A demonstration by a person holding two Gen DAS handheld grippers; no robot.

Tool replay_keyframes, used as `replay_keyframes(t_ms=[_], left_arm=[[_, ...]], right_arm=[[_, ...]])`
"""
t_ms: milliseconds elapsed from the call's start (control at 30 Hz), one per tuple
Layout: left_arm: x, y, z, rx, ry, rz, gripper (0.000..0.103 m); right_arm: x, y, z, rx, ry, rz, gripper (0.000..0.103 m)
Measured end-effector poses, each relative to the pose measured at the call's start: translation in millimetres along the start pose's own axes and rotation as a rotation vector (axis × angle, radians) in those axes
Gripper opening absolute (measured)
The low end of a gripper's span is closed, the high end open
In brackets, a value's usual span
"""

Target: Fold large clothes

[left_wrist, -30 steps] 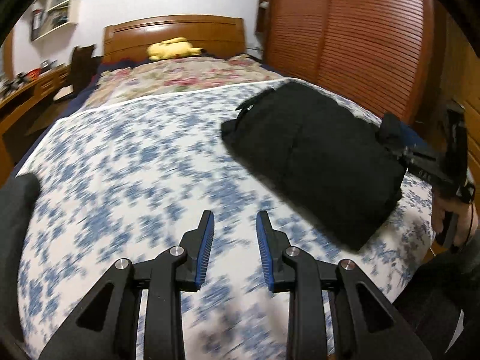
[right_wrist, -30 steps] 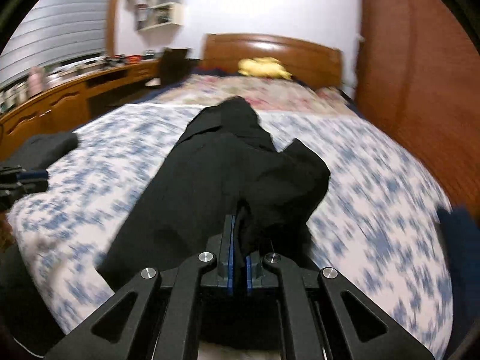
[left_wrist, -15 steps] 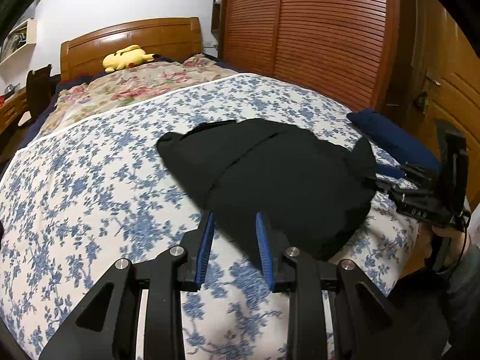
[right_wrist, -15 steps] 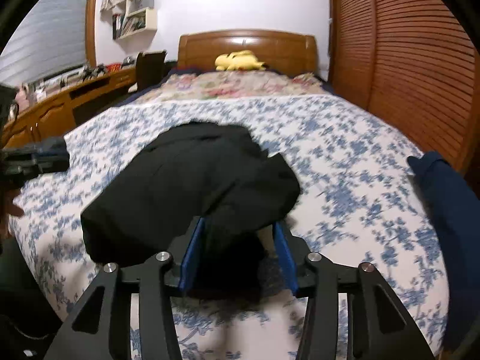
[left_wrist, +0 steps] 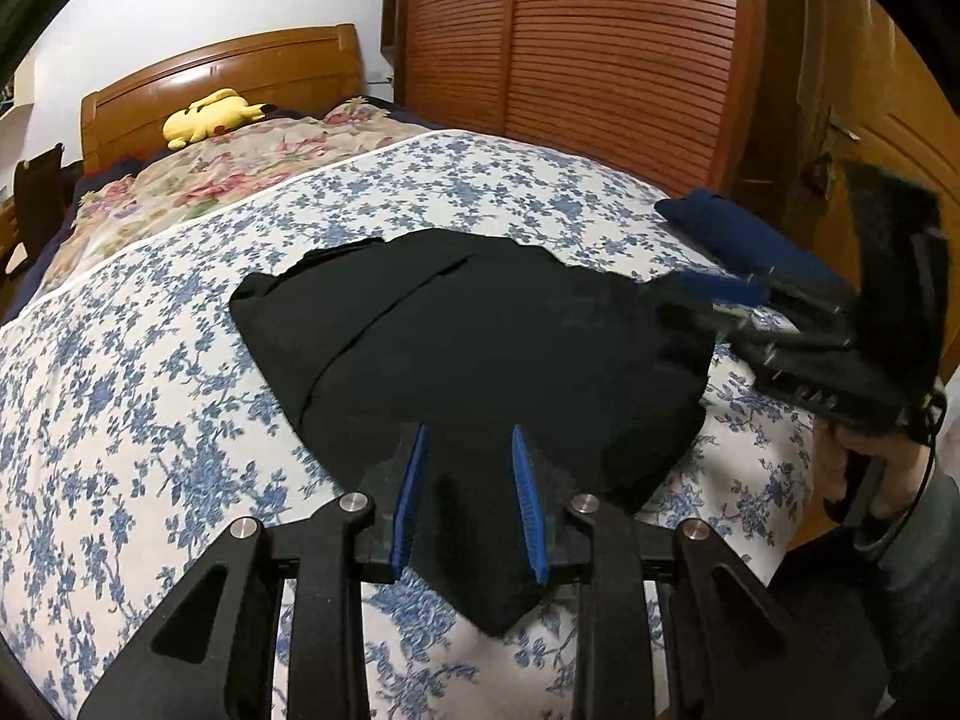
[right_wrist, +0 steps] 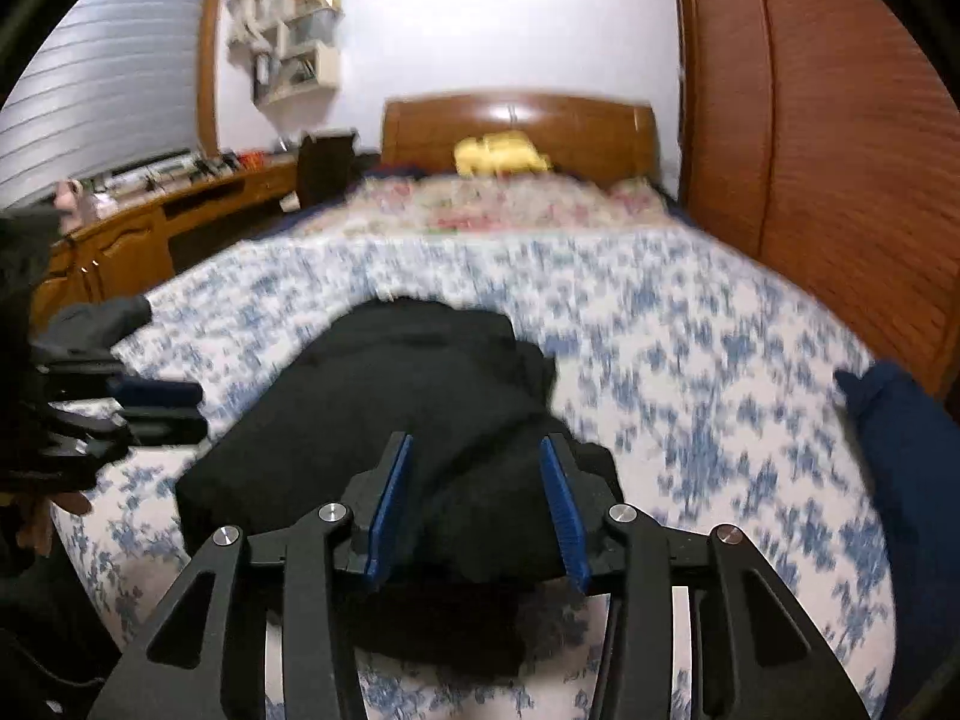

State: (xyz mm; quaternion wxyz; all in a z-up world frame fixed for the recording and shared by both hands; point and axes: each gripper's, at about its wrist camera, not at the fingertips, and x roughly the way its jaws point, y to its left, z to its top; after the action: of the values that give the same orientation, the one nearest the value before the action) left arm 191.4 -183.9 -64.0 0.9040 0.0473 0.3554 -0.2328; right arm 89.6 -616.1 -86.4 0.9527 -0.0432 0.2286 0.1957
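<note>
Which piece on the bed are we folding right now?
Start at the bed with the blue-flowered sheet. The black garment lies in a folded heap on its near half, right ahead of both open claws. Its neighbour, a navy folded piece, sits apart at the edge by the wooden wardrobe.

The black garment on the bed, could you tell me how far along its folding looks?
Done: the black garment lies on the floral bedspread partly folded, one layer over another. In hand: nothing; the left gripper and right gripper are both open over its near edge. Left: it is not yet compact like the dark blue item, so further folds seem likely.
</note>
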Motion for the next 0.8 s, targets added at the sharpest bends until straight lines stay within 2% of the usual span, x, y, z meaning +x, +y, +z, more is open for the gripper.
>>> replay_keyframes(t_ms=[67,167,367,467,567,800], left_arm=[[3.3,-2.7,2.6,0.010,0.005,0.003,0.030],[11.7,-5.3,3.4,0.024,0.023,0.010,0.030],[29.5,2.0,-8.1,0.021,0.056,0.081,0.030],[38.2,13.8,-10.7,-0.017,0.076,0.106,0.030],[47.0,19.6,-11.3,-0.011,0.087,0.161,0.030],[61.6,28.1,-9.7,-0.038,0.108,0.140,0.030]], right_arm=[[15.7,-9.4,-11.2,0.054,0.120,-0.020,0.034],[29.4,-16.1,-29.9,0.073,0.214,0.013,0.033],[21.7,-24.3,-36.1,0.087,0.218,0.023,0.032],[20.8,-23.5,-35.4,0.075,0.217,0.010,0.033],[18.8,-17.2,-32.5,0.060,0.213,-0.002,0.033],[24.7,-12.7,-29.9,0.056,0.210,-0.009,0.033]])
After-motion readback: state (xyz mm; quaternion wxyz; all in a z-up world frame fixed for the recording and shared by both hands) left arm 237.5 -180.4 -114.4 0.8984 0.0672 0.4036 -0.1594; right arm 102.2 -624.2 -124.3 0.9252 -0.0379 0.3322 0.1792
